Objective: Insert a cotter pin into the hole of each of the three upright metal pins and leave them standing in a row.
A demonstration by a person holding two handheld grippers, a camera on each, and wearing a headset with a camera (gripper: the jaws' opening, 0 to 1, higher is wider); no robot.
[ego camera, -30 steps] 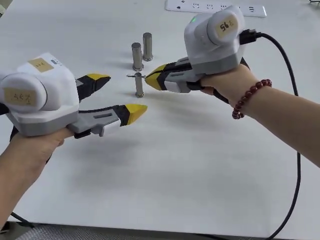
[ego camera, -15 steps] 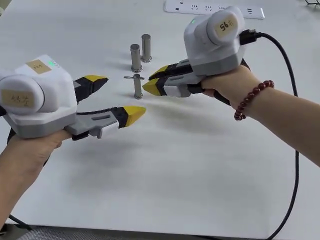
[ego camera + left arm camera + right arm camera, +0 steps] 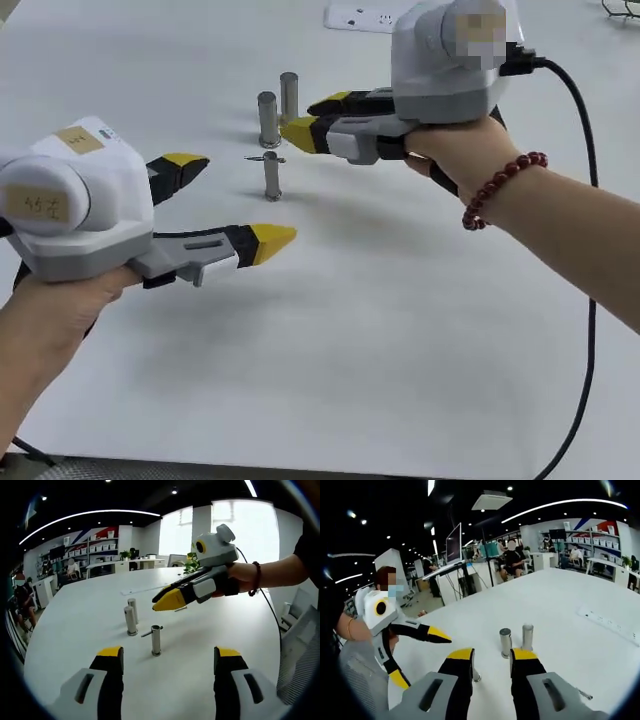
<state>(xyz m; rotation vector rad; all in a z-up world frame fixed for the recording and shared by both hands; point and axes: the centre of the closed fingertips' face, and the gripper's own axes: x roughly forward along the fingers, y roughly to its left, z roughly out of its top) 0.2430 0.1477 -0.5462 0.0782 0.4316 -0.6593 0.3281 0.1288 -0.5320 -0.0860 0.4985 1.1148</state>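
Left gripper point(image 3: 235, 200): jaws are spread wide and nothing is held between them. Right gripper point(image 3: 307, 118): jaws are parted by a narrower gap, released, with nothing gripped.

The three upright metal pins are standing on the white table point(image 3: 380, 330). The nearest metal pin point(image 3: 271, 178) is found straight ahead of the left gripper's open jaws, well clear of both tips. A cotter pin point(image 3: 262, 158) is seen crosswise through its top, its longer end pointing away from the right gripper. The middle metal pin point(image 3: 267, 118) and the far metal pin point(image 3: 289, 95) are placed close together beyond it, and their tops are seen plain.

In the left gripper view the right gripper is held raised above the table, beyond and to the right of the pins, with its yellow tips turned toward them; contact is not seen. In the right gripper view the two rear pins are located just past its jaw tips, and the base of the nearest pin is visible through the gap between the jaws.

A power strip point(image 3: 355, 17) is noted beyond the right gripper.
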